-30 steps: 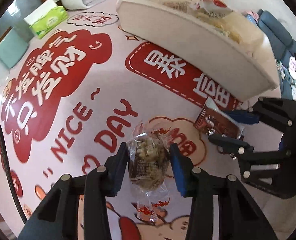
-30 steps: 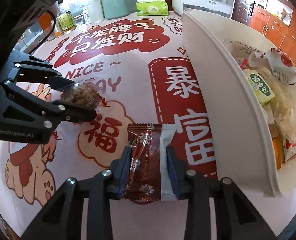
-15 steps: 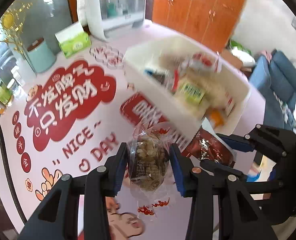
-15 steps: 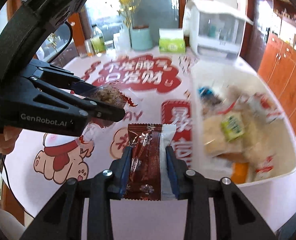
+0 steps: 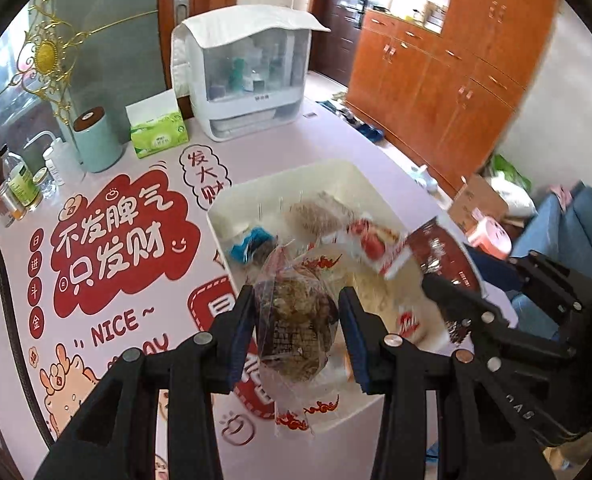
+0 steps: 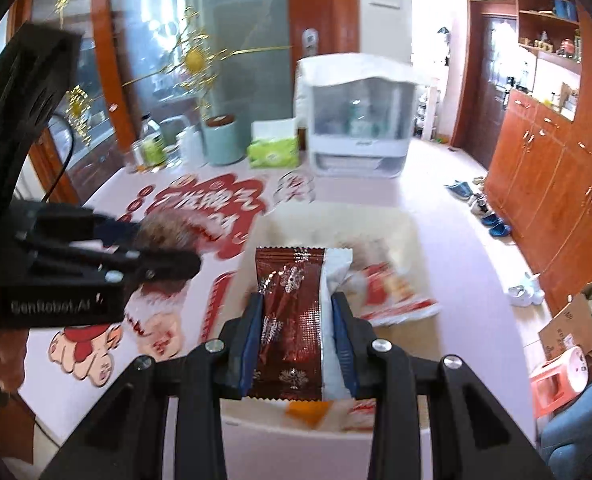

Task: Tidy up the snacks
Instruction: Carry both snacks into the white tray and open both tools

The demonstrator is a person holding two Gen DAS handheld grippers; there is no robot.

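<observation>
My left gripper (image 5: 296,320) is shut on a clear bag of brown snack (image 5: 296,328) and holds it in the air over the near end of the white bin (image 5: 232,200). My right gripper (image 6: 297,328) is shut on a dark red foil packet (image 6: 290,316) and holds it above the bin (image 6: 399,216). The bin holds several snack packs, among them a red and white one (image 5: 369,240). The right gripper with its packet (image 5: 443,256) shows at the right of the left wrist view. The left gripper (image 6: 168,260) shows at the left of the right wrist view.
The table (image 5: 144,360) has a pink cloth with red lettering. At its far edge stand a white cabinet box (image 5: 248,76), a green tissue box (image 5: 158,132), a teal canister (image 5: 96,140) and bottles (image 5: 20,184). Wooden cupboards (image 5: 455,80) line the right wall.
Both grippers have lifted their packets off the table and risen. They now hang above the bin, which was beside and ahead of them before.
</observation>
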